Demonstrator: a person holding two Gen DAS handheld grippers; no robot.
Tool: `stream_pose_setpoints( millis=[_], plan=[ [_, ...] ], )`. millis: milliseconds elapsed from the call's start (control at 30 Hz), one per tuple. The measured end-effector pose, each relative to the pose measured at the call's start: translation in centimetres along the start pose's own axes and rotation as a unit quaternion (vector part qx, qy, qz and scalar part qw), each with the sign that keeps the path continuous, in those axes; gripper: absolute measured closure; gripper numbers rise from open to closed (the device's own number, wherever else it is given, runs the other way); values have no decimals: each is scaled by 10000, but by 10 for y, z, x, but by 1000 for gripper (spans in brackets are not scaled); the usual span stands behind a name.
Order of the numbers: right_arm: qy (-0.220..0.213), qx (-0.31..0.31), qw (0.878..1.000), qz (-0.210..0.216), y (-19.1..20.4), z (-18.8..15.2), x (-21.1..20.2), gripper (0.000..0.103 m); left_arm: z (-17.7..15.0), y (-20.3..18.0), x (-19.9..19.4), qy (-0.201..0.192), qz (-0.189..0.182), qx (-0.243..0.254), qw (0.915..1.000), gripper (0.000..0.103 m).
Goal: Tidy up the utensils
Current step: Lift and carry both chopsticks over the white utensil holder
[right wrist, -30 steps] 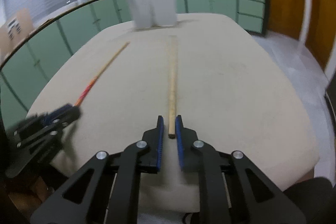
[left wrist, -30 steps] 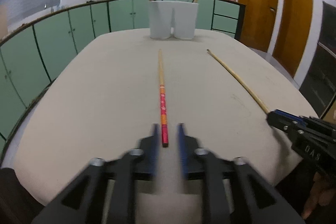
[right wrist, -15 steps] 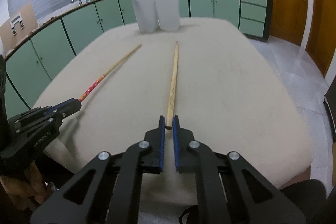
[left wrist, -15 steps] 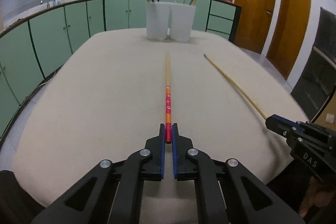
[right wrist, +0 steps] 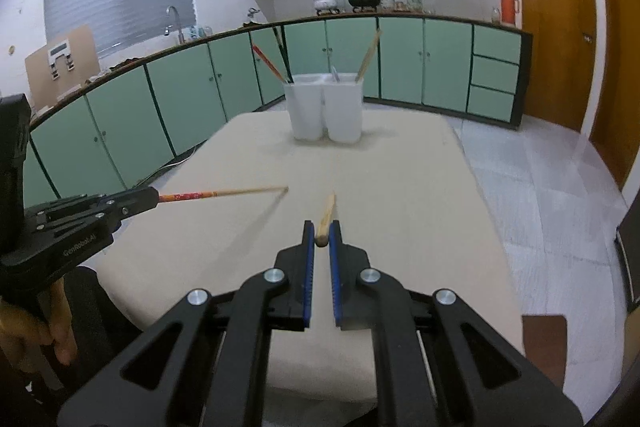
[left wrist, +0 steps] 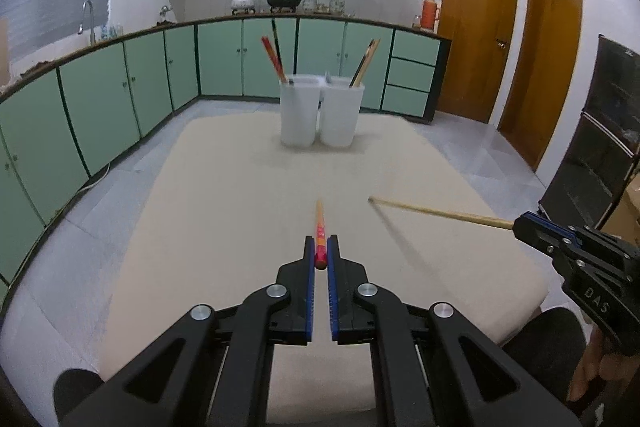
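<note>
white lettering shows on both my tools: "DAS" on the side of my right tool (left wrist: 524,227), seen from the left wrist, and "GenRobot.AI" on the body of my left tool (right wrist: 150,195), seen from the right wrist.

two white tubs (left wrist: 322,115) stand touching side by side at the far edge of the beige counter (left wrist: 224,211). the left tub holds a red chopstick (left wrist: 272,57) and a dark one leaning left; the right tub holds pale wooden chopsticks (left wrist: 366,62) leaning right.

my left tool has its blue pads pressed onto the thick end of the red-and-orange chopstick (left wrist: 319,241), which sticks out forward between them, lifted off the counter above its near half, tip aimed at the tubs. my right tool is pinching the thick end of the plain bamboo chopstick (right wrist: 326,217) the same way, also raised off the counter, with its shadow lying below. the two sticks are near each other, not touching, both well short of the tubs.
</note>
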State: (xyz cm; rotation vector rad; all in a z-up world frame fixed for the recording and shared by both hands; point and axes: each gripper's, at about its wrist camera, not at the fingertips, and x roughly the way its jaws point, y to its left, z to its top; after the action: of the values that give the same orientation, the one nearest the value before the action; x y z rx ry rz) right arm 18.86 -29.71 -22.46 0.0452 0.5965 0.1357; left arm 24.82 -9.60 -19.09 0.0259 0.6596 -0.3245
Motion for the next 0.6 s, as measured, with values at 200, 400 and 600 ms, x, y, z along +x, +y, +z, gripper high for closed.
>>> stream_pose_setpoints(
  millis=[200, 400, 600],
  plan=[
    [-93, -179, 9998, 95, 4, 29, -6, 97, 26, -1, -19, -295, -59, 153, 9994, 97],
    [-43, -361, 9991, 203, 5, 57, 3, 97, 49, -1, -20, -328, -209, 228, 9990, 97],
    [88, -596, 9978, 289, 1, 95, 22, 97, 78, 5, -6, -241, -345, 340, 9985, 97]
  ],
)
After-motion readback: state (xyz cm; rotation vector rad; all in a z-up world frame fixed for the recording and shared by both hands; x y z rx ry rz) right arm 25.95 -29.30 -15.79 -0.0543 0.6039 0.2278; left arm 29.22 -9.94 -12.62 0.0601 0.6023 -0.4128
